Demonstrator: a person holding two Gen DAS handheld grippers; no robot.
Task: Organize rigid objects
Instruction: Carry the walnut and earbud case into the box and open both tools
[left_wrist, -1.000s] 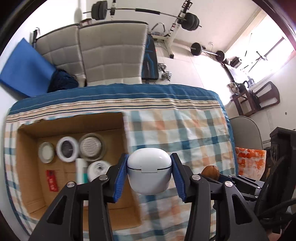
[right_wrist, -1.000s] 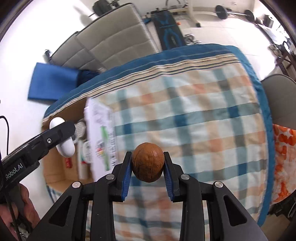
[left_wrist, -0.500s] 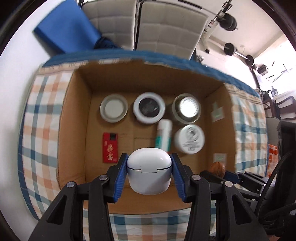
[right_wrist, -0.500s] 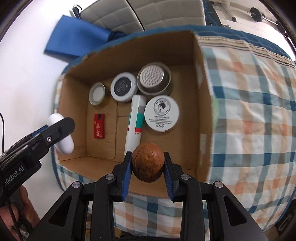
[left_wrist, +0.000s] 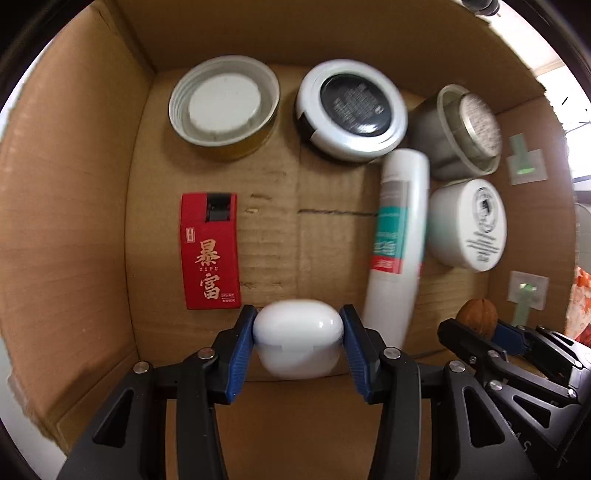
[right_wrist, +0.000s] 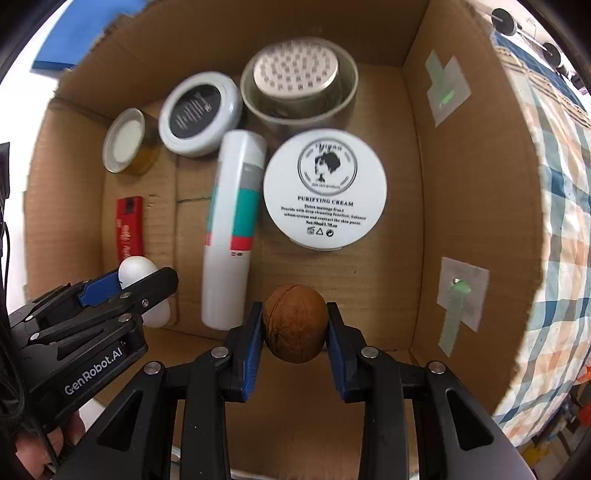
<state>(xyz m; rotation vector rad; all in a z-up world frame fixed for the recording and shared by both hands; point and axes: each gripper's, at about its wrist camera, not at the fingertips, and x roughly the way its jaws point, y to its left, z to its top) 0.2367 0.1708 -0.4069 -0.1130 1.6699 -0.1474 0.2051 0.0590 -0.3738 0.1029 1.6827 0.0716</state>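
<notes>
My left gripper (left_wrist: 297, 332) is shut on a white earbud case (left_wrist: 297, 338), held low inside the cardboard box (left_wrist: 74, 206) near its front wall, just in front of a red lighter box (left_wrist: 209, 251). My right gripper (right_wrist: 294, 325) is shut on a brown walnut (right_wrist: 294, 326), also inside the box near the front, in front of the white cream jar (right_wrist: 325, 192). The walnut also shows in the left wrist view (left_wrist: 476, 316), and the earbud case in the right wrist view (right_wrist: 138, 271).
On the box floor lie a white tube (left_wrist: 400, 236), a gold lid (left_wrist: 223, 107), a black-topped white tin (left_wrist: 351, 110) and a grey jar (left_wrist: 465, 129). A checked tablecloth (right_wrist: 561, 221) lies to the right of the box.
Both grippers have moved from over the tablecloth to above the box and then down into it, each still holding its object.
</notes>
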